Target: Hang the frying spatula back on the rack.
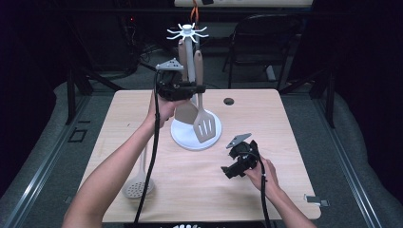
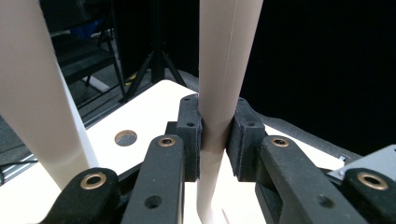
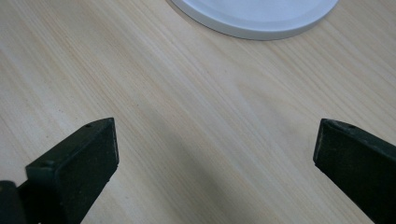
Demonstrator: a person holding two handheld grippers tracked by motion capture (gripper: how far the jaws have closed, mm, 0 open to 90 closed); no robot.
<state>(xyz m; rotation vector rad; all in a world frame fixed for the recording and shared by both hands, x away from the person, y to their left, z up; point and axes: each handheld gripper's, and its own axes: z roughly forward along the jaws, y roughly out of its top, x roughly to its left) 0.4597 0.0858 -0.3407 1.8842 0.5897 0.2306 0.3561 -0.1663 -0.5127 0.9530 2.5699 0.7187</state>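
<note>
1. Nearest to the high camera, a beige skimmer (image 1: 138,185) with a round perforated head lies flat on the table (image 1: 285,142), beside the person's left forearm.
2. At the right, the right gripper (image 1: 227,172) rests low over bare wood; its jaws stand wide apart with nothing between them.
3. Higher up, the left gripper (image 1: 198,88) is clamped on the handle of a beige slotted turner (image 1: 205,126); in the left gripper view the pads press the smooth, matte handle (image 2: 219,93) from both sides.
4. Its slotted blade hangs over the round white base (image 1: 185,137) of the utensil rack (image 1: 188,33), which has a white post and radiating hooks on top.
5. A second beige spatula (image 1: 184,111) hangs next to it.
6. I judge that the step in hand is hanging the turner on the rack. The next move needs the handle's end to meet a free hook; whether it already hangs there, I cannot tell.
</note>
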